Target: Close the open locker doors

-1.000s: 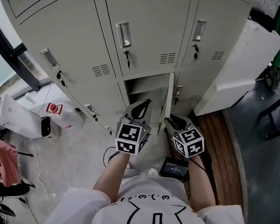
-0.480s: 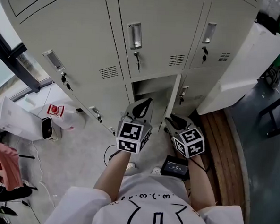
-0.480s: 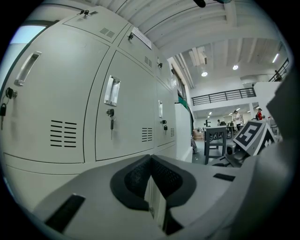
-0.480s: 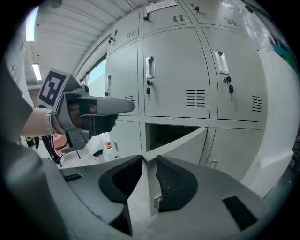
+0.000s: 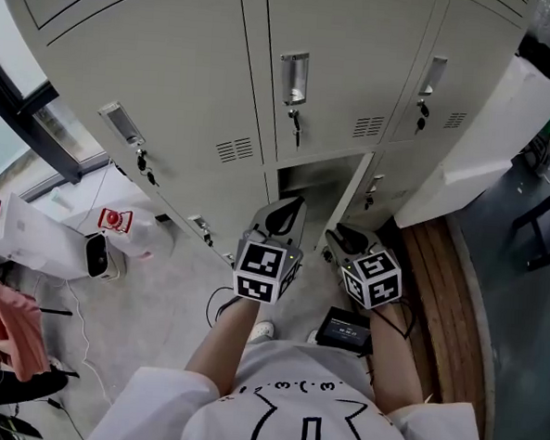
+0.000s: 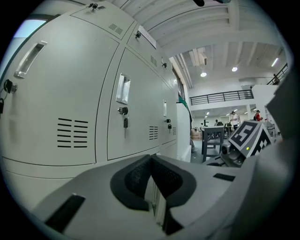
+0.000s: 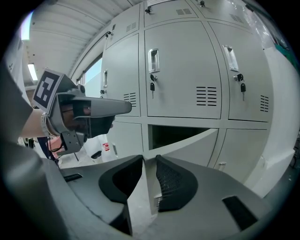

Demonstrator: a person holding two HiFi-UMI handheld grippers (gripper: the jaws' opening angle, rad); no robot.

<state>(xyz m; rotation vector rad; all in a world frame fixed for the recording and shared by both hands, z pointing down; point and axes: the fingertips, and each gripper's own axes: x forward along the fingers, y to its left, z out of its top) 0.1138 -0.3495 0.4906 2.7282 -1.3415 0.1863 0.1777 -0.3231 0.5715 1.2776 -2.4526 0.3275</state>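
Note:
A bank of grey lockers (image 5: 265, 84) fills the head view. One low door (image 5: 349, 202) in the middle column stands swung out, baring a dark compartment (image 5: 313, 173). In the right gripper view the same door (image 7: 192, 145) hangs ajar in front of its compartment (image 7: 176, 135). My left gripper (image 5: 285, 213) hovers just before the opening, pad tips touching, holding nothing. My right gripper (image 5: 342, 233) sits beside the door's outer edge. Its jaws stand a narrow gap apart and are empty, not touching the door.
Keys hang from the locks (image 5: 295, 127) of the shut doors. On the floor lie a black box (image 5: 344, 330), a white device (image 5: 96, 255) and a white bag with a red label (image 5: 117, 221). A white cabinet (image 5: 475, 134) and wooden boards (image 5: 443, 290) are at the right.
The lockers have slid right and slightly up in the head view as both grippers travelled along with the person. The low door stays open and both jaws are unchanged.

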